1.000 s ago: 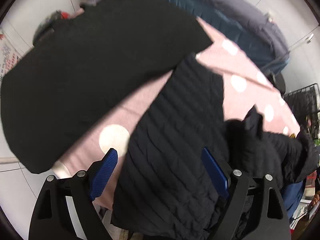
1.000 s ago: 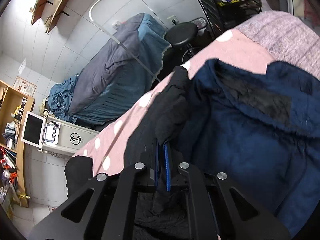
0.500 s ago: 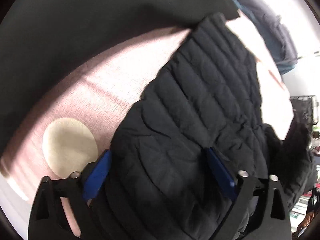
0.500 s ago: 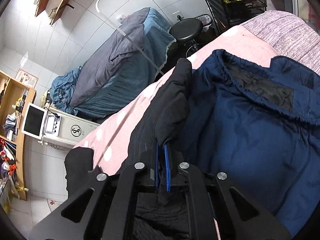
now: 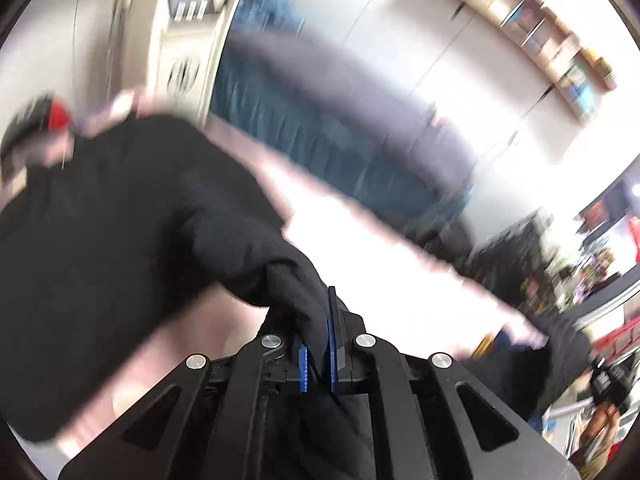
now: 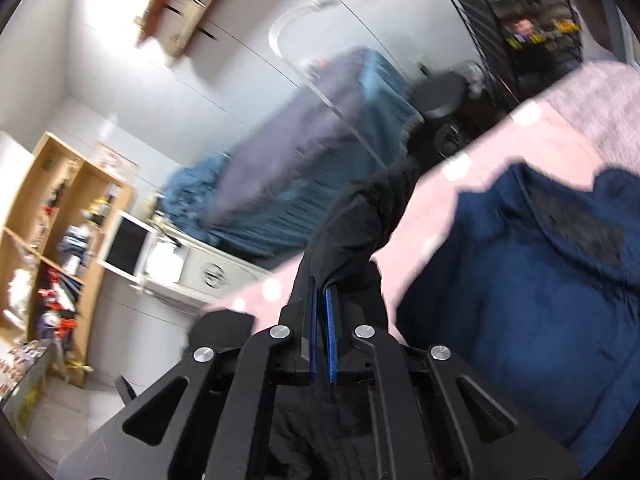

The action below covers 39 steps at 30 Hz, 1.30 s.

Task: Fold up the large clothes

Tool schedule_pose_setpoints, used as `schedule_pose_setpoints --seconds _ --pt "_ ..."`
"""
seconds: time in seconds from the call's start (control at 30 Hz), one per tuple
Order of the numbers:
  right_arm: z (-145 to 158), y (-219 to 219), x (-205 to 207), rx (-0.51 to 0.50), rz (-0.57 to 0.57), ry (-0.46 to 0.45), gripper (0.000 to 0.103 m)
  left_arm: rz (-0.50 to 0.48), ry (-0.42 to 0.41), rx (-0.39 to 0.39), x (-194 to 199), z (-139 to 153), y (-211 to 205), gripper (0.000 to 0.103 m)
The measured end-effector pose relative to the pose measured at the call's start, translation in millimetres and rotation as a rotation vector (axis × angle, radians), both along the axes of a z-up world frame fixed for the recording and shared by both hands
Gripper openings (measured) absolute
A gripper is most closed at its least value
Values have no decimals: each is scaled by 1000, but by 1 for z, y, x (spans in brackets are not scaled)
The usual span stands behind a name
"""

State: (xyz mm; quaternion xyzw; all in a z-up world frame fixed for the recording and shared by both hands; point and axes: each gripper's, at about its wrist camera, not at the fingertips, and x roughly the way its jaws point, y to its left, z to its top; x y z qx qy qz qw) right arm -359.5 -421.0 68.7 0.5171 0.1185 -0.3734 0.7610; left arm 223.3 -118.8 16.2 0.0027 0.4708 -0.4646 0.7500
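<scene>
My left gripper is shut on a fold of the black quilted jacket, lifted above the pink dotted bedspread; the view is blurred. The cloth hides part of the left pad. A second black garment lies spread on the bed to the left. In the right wrist view my right gripper is shut on another edge of the same black jacket, which hangs up and away from the pads. A navy blue garment lies on the bedspread at the right.
Behind the bed stands a bulky thing under blue-grey covers, with a white machine and screen beside it. A wooden shelf unit fills the left, and a black stool and wire rack stand at the far end.
The left gripper went from open over the jacket to shut on it and rose, its view swinging up toward the room. The right gripper rose too, still holding the jacket.
</scene>
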Motion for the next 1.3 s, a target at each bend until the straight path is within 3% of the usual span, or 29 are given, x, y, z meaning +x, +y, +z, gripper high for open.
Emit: schedule_pose_setpoints --seconds 0.13,0.23,0.3,0.4,0.47,0.53,0.57,0.6,0.63,0.67,0.73,0.87,0.97,1.07,1.2,1.3 --pt "33 -5 -10 -73 -11 -112 4 35 -153 -109 18 84 -4 6" --pt "60 -12 -14 -144 -7 -170 4 87 -190 -209 46 132 12 6" --pt "82 -16 -12 -217 11 -187 3 130 -230 -237 61 154 25 6" --pt "95 -20 -11 -265 3 -205 3 180 -275 -205 72 157 27 6" --pt "85 -25 -10 -220 26 -223 4 226 -231 -186 82 140 39 8" --pt "64 -26 -8 -157 -3 -112 8 267 -197 -106 91 107 47 13" --pt "45 -27 -7 -99 -21 -55 22 285 -174 -60 95 93 49 17" --pt "25 -27 -9 -38 -44 -23 54 306 -106 23 99 60 51 21" --pt "2 -24 -14 27 -81 -2 71 314 -65 73 103 42 53 32" --pt "-14 -19 -19 74 -113 9 81 312 -8 159 101 10 54 49" --pt "-42 -9 -28 152 -149 57 81 321 34 261 90 -31 61 65" --pt "-74 23 -24 193 -126 186 81 322 40 395 44 -88 73 71" --pt "-75 39 16 124 28 333 81 254 40 385 6 -100 66 78" --pt "-82 53 76 52 218 445 81 130 -3 368 -37 -105 33 86" --pt "-119 71 163 74 466 425 81 -62 -48 406 -97 -116 -19 86" --pt "-162 75 215 116 558 457 81 -138 -56 415 -133 -126 -31 86"
